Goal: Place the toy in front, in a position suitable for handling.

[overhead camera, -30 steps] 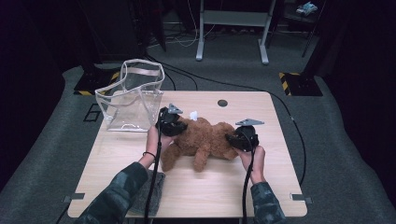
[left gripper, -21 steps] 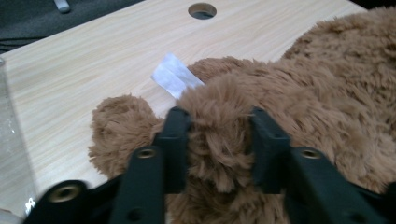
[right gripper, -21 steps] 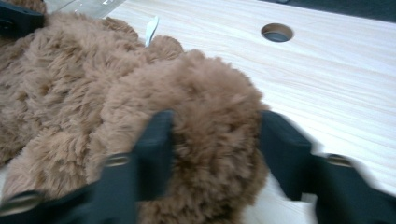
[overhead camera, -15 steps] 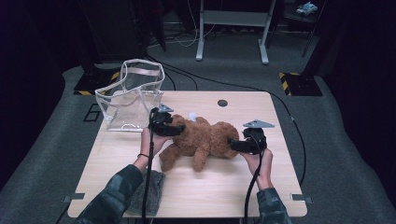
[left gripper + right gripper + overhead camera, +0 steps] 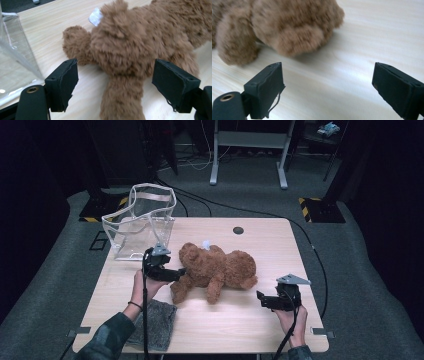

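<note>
Clear bag [image 5: 141, 222] behind teddy [image 5: 217, 270], grey cloth [image 5: 152, 324] nr edge.

Brown plush teddy bear [image 5: 217, 269] lying flat mid-table, limbs splayed, unheld.

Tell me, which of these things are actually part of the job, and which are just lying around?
In use:
- teddy bear, lying on the table
- left gripper, open beside it
- right gripper, open, apart from it

Lying about:
- clear bag
- grey cloth
- floor cables
</note>
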The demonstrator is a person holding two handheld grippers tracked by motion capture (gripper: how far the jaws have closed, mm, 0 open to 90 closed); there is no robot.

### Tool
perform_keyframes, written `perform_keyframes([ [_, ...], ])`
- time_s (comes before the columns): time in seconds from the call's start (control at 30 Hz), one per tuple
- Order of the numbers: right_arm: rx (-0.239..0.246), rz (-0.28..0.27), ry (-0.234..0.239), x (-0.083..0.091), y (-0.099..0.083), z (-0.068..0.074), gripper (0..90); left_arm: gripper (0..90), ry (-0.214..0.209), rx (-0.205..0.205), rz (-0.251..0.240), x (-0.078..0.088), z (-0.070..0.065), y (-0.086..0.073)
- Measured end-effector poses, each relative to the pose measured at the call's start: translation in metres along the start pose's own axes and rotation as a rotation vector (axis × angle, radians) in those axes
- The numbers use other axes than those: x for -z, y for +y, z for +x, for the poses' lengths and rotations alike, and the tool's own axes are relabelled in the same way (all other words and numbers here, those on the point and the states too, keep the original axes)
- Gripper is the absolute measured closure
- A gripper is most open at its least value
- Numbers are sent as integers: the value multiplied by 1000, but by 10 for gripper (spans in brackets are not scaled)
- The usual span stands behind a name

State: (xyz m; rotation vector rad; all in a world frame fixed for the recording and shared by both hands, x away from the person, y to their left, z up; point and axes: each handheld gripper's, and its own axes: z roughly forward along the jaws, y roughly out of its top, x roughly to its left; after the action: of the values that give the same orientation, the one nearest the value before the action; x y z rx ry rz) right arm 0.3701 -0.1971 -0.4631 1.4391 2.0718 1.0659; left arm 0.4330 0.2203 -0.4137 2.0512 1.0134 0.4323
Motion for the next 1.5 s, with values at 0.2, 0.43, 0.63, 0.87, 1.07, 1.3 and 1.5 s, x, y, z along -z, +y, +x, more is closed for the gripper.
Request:
perform_keyframes([
  [0.2,-15,25,-46,-6,-27,-10,67,178,20,-15,26,13,-3,-25],
  [0.43,-12,22,-103,-4,-49,-19,40,152,29,19,69,24,-2,-68],
  [0.63,-31,28,-112,-3,-57,-27,33,150,43,53,69,36,-11,-101],
  [0.87,-65,55,-97,-12,-70,-30,34,195,27,38,100,44,-26,-123],
  [1.07,-63,52,-98,-12,-70,-30,39,265,33,49,117,36,-29,-133],
  [1.3,-6,75,-150,-16,-70,-22,41,426,53,51,136,20,-34,-149],
  [1.5,-26,67,-150,-16,-70,-23,50,687,71,10,80,22,-44,-157],
])
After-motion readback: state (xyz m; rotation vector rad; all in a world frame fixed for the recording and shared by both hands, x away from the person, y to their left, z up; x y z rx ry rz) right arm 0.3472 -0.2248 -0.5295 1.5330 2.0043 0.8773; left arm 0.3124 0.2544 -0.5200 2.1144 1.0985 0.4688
